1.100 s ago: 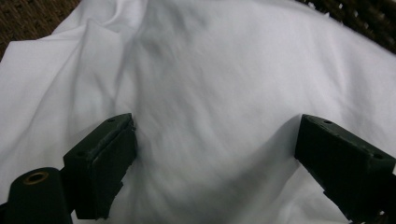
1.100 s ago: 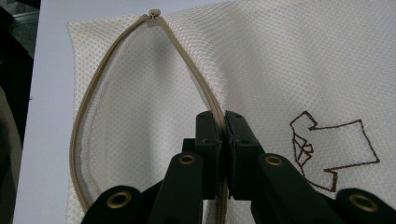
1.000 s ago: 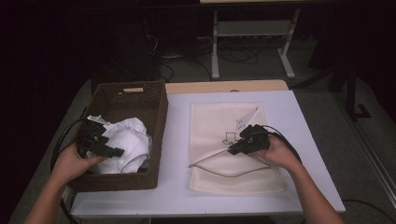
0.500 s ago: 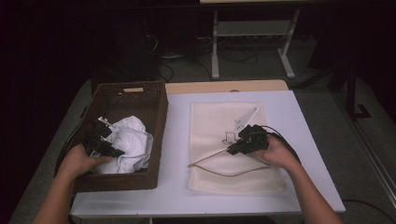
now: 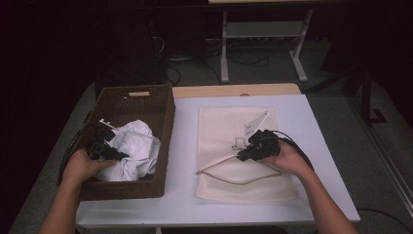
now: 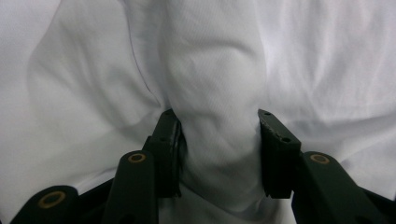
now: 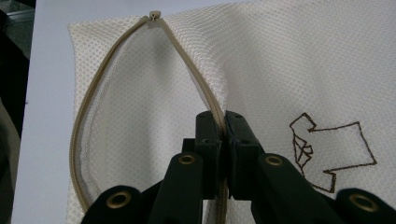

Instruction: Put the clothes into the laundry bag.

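Left gripper [image 5: 116,155] in wicker basket [image 5: 141,187] — jaws just closing, pads pinching fold of white garment [image 5: 134,153]. Right gripper [image 5: 242,156] clenched on upper zipper edge of cream mesh laundry bag [image 5: 243,187] — bag flat on table [image 5: 185,146], mouth open.

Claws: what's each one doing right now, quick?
Left claw: closing on a fold of white cloth.
Right claw: shut on the mesh bag's zipper edge.

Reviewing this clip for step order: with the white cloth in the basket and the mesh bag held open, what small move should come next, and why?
Probably lift the white cloth out of the basket: the left gripper has just been closing around a fold of it, while the right gripper pinches the mesh bag zipper edge, keeping its mouth open.
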Available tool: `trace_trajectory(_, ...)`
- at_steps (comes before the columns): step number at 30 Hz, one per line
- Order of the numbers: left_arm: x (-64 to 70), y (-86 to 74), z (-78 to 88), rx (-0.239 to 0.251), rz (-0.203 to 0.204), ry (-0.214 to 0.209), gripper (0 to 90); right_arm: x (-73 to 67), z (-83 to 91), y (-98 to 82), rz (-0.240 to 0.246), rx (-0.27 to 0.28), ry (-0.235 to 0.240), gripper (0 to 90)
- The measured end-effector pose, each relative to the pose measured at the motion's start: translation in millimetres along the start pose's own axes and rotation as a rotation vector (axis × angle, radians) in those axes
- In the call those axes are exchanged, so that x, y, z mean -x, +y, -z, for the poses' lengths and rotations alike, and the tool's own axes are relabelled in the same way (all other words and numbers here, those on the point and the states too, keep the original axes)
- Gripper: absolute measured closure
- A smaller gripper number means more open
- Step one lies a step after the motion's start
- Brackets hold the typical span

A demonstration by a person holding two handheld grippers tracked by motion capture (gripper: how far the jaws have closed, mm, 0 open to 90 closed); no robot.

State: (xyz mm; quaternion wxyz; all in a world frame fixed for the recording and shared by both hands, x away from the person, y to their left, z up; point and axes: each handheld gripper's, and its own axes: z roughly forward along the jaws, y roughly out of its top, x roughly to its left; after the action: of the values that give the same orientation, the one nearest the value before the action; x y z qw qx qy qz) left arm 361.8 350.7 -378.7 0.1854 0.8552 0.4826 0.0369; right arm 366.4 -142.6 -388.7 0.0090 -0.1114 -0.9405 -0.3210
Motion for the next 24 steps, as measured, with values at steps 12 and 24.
trace_trajectory(12,-5.4,0.0,5.9,0.031,0.061,-0.028,67.5,1.0,2.7,-0.9,-0.007,0.019,0.004,84.2)
trace_trajectory(24,-17.8,-3.1,22.4,0.094,0.199,-0.109,69.8,3.3,8.2,-3.0,-0.023,0.041,0.002,84.1)
